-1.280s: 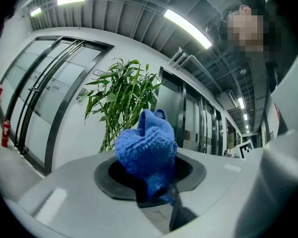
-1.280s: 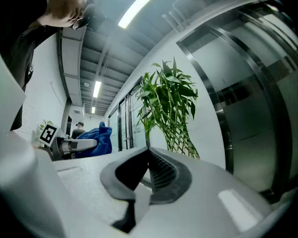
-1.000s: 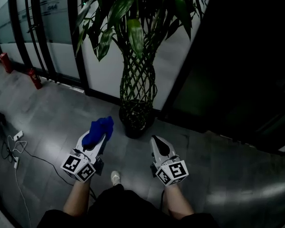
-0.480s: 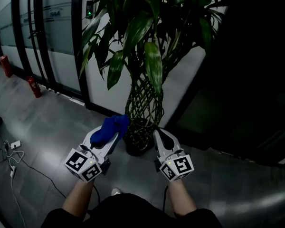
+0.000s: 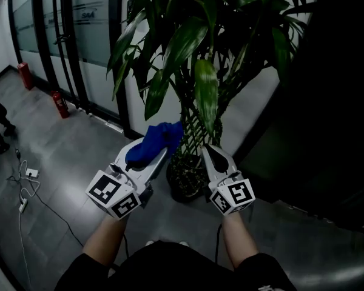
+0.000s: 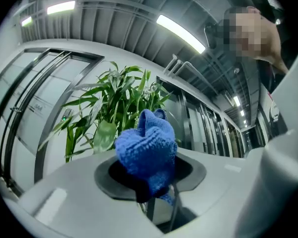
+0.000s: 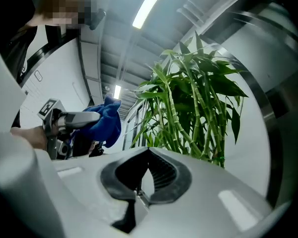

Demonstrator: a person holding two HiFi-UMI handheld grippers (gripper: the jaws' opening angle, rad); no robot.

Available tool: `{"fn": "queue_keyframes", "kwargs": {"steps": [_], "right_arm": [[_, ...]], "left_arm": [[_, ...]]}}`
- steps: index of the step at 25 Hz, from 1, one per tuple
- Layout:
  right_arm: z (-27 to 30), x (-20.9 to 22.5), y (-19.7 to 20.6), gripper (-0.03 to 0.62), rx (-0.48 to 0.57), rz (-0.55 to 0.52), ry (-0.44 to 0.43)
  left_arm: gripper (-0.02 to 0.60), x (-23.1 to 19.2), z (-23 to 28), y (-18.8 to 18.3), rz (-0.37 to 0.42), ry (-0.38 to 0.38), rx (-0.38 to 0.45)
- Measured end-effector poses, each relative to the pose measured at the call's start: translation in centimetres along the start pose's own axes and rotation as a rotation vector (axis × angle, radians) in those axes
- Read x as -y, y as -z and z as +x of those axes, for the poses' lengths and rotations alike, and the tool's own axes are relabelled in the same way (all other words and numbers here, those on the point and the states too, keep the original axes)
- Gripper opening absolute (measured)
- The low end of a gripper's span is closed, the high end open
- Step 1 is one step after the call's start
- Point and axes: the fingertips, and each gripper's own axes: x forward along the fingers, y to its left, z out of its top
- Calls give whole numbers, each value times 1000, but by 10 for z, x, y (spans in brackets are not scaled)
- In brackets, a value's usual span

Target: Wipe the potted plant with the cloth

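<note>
L gripper [image 5: 159,155] jaws pinch cloth [image 5: 153,142]; R gripper [image 5: 208,150] closed, empty; both nearer plant [image 5: 194,41].

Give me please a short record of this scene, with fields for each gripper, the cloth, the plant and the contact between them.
left gripper: shut on the blue cloth
right gripper: shut, nothing between its jaws
potted plant: upright in a dark pot on the floor, braided stems, long green leaves
contact: blue cloth is held up beside the stems, under the leaves; touching cannot be told
other things: two red fire extinguishers by the glass wall
</note>
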Motion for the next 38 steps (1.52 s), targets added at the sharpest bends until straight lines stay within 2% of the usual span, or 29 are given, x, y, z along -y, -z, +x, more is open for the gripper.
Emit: {"fn": "queue_keyframes", "kwargs": {"steps": [3, 6, 11, 14, 18, 22, 26, 28, 33, 38], "right_arm": [[13, 7, -22, 3, 39, -25, -50], [27, 15, -39, 3, 73, -24, -84], [62, 31, -63, 3, 95, -28, -113], [74, 34, -72, 3, 88, -26, -121], [79, 42, -75, 3, 80, -40, -125], [80, 43, -72, 3, 86, -56, -150], [92, 35, -88, 3, 113, -69, -191], [94, 31, -95, 3, 122, -82, -216], [95, 31, -91, 3, 124, -98, -226], [94, 16, -80, 3, 104, -100, -253]], "left_arm": [[155, 4, 20, -37, 94, 1, 27], [155, 9, 40, -74, 232, 13, 37], [155, -4, 81, -114, 311, -28, 47], [155, -6, 103, -123, 406, -54, 17], [155, -6, 134, -130, 569, -51, -66], [155, 3, 162, -129, 731, -37, -157], [155, 6, 184, -113, 886, -41, -258], [155, 10, 186, -102, 907, -25, -285], [155, 19, 182, -75, 863, 27, -340], [155, 21, 164, -48, 1023, 9, -432]]}}
